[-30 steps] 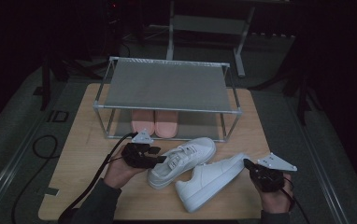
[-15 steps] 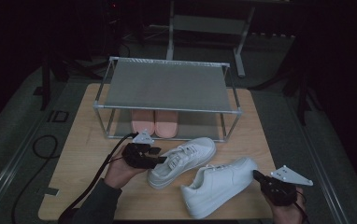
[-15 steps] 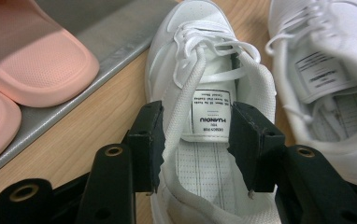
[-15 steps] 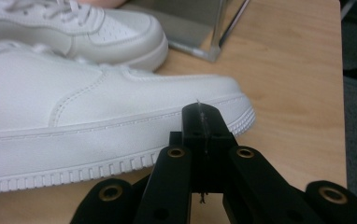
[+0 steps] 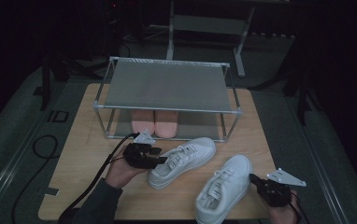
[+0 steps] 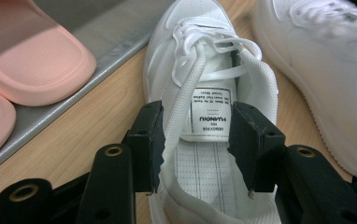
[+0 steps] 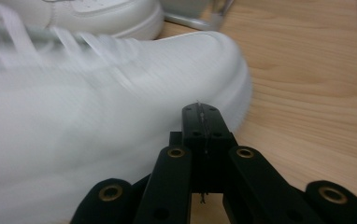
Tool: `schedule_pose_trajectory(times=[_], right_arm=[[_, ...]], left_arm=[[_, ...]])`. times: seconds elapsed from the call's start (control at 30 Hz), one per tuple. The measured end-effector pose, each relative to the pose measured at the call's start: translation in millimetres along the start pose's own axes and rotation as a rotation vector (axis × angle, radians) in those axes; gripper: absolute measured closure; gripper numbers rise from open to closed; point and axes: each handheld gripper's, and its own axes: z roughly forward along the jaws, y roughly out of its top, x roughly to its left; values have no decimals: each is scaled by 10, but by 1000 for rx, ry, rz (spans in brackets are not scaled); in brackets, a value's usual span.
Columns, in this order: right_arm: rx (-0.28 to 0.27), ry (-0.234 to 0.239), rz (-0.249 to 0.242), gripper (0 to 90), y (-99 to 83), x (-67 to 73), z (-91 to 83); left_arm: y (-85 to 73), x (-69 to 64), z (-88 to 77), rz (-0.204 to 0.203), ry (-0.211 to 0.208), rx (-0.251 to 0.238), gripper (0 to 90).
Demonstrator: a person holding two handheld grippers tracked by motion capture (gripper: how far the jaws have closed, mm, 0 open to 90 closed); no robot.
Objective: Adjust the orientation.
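We see a wooden bench point(image 5: 88, 154) that carries a metal shoe rack point(image 5: 167, 86) with a grey mesh shelf on top, well beyond both sets of fingers. Under that shelf, just past the left fingers, lies a pair of pink slippers point(image 5: 154, 122) on the rack's lower tier.

Next come two white sneakers. The first white sneaker point(image 5: 182, 155) lies directly ahead of the left gripper point(image 5: 160, 159), its toe pointing away from the fingers towards the rack. In the left gripper view the left fingers point(image 6: 146, 140) stand partly apart, one outside the shoe's collar and the other inside the opening beside the tongue label; whether they press on the shoe we cannot tell.

The second white sneaker point(image 5: 223, 186) lies to the right of the first, well apart from the left fingers, and just beside the right gripper point(image 5: 256, 179). It shows blurred in both views. In the right gripper view the right fingers point(image 7: 193, 126) are pressed flat together with nothing between them, their tips touching or just short of the sneaker's side near its toe.
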Motion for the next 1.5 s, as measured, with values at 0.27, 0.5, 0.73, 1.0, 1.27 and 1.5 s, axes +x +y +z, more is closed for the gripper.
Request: schedule_pose_trajectory(times=[0.27, 0.5, 0.73, 1.0, 1.27, 1.5], right_arm=[[-9, 0, -27, 900, 59, 73, 44], [12, -12, -26, 877, -57, 61, -53], [46, -2, -24, 869, -237, 120, -118], [75, 28, -52, 872, -324, 227, -131], [93, 64, -70, 900, -356, 276, -141], [96, 65, -84, 900, -332, 304, -121]], left_arm=[[-7, 8, -35, -1, 7, -5, 548], [-26, 16, -34, -1, 28, 1, 544], [-64, 64, -42, -21, 42, -1, 526], [-79, 91, -54, -35, 40, -10, 524], [-78, 96, -50, -36, 32, -8, 524], [-78, 91, -24, -32, 27, 0, 525]])
